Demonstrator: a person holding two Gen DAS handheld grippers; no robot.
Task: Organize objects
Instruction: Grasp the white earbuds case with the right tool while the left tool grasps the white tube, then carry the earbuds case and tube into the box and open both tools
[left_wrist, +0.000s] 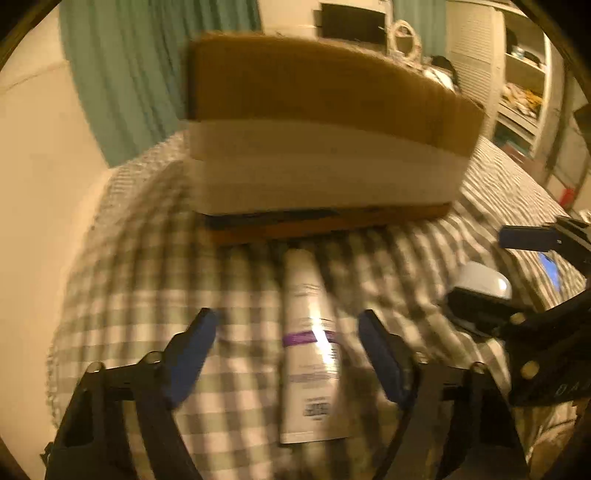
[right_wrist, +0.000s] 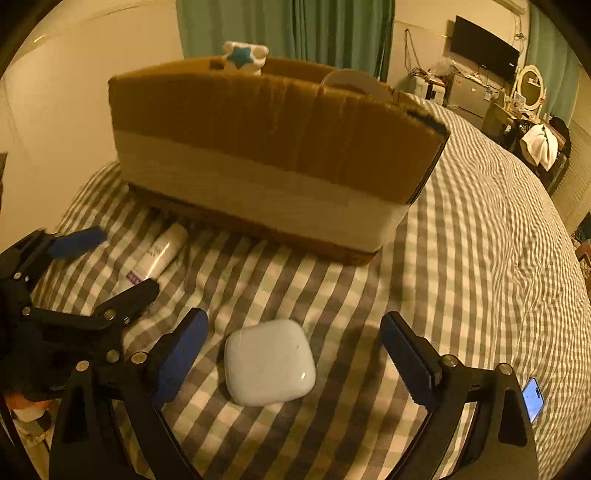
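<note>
Tube (left_wrist: 310, 347) and white case (right_wrist: 269, 362) are the two loose items left on the bed (right_wrist: 461, 258), both lying in front of the cardboard box (right_wrist: 273, 147). Step in hand looks like the approach before pickup, one item per claw.

Left claw (left_wrist: 288, 328) is spread wide, nothing gripped; tube lies lengthwise between its blue pads (left_wrist: 201, 332), tip pointing at the box base, not touched as far as visible. Left view is motion-blurred. Right claw (right_wrist: 295, 332) also spread, nothing held; case sits between its fingers, closer to the left one, apart from both.

Next move, my guess: lower each claw, pinch across the narrow width, lift, carry over the box wall and drop inside. Box rim is high, so lift needs clearance.

Materials:
- Tube: glossy white plastic, long and flat-ish, purple band, barcode near the crimped end. Slick, may slip.
- Case: smooth hard shell, rounded square pebble shape, shiny. Rounded edges could squirt out of the pads.
- Box: corrugated brown cardboard, pale tape band round the lower half, open top; a star-printed item (right_wrist: 243, 57) and a round white thing poke above the rim.
- Bed: soft grey-white gingham sheet, wrinkled, gives under pressure.
- Phone (right_wrist: 533, 398) with its screen lit lies on the sheet far right.
</note>
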